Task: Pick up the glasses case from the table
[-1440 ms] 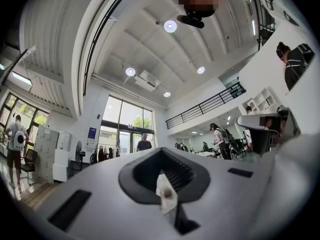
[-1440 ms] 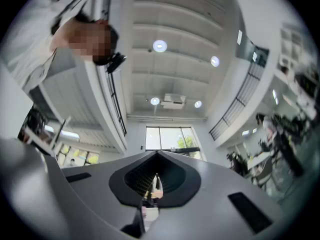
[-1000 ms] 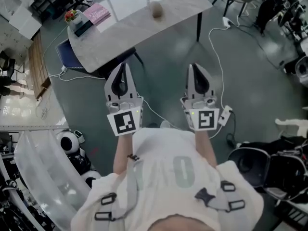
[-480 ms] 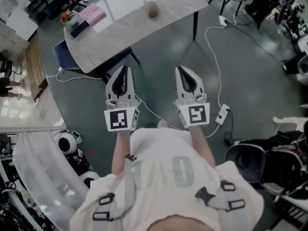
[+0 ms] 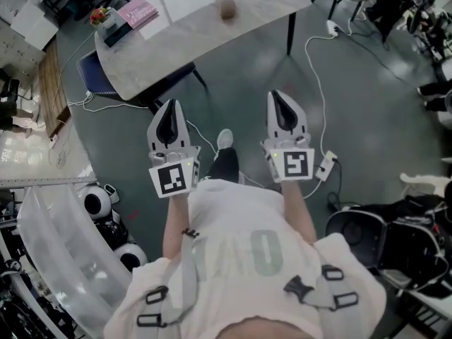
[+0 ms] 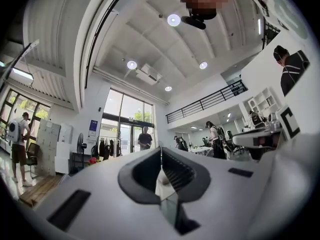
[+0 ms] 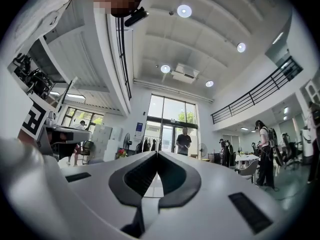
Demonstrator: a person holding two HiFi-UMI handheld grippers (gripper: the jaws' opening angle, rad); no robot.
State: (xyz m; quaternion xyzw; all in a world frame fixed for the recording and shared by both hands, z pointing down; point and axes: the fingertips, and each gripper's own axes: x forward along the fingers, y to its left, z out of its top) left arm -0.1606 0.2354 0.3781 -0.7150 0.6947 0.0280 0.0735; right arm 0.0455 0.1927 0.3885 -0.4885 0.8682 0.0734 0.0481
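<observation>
Two empty, closed-jawed tools, left gripper (image 5: 171, 104) and right gripper (image 5: 277, 94), hover well short of the table (image 5: 176, 48). Pickup has not begun.

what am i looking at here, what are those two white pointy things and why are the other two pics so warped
All three pictures show one moment. The top-down picture comes from a camera on a person's head: you see their white shirt and arms. The white things are the left hand-held gripper and the right hand-held gripper, two-jaw tools with a marker cube, one in each hand. The warped pictures come from wide-angle cameras riding on each tool, looking along its jaws into a large hall. Both have their jaws together with nothing between them. Ahead stands a table bearing a pink book and a small brown object, probably a glasses case. Both tools are over the floor, short of it.
</observation>
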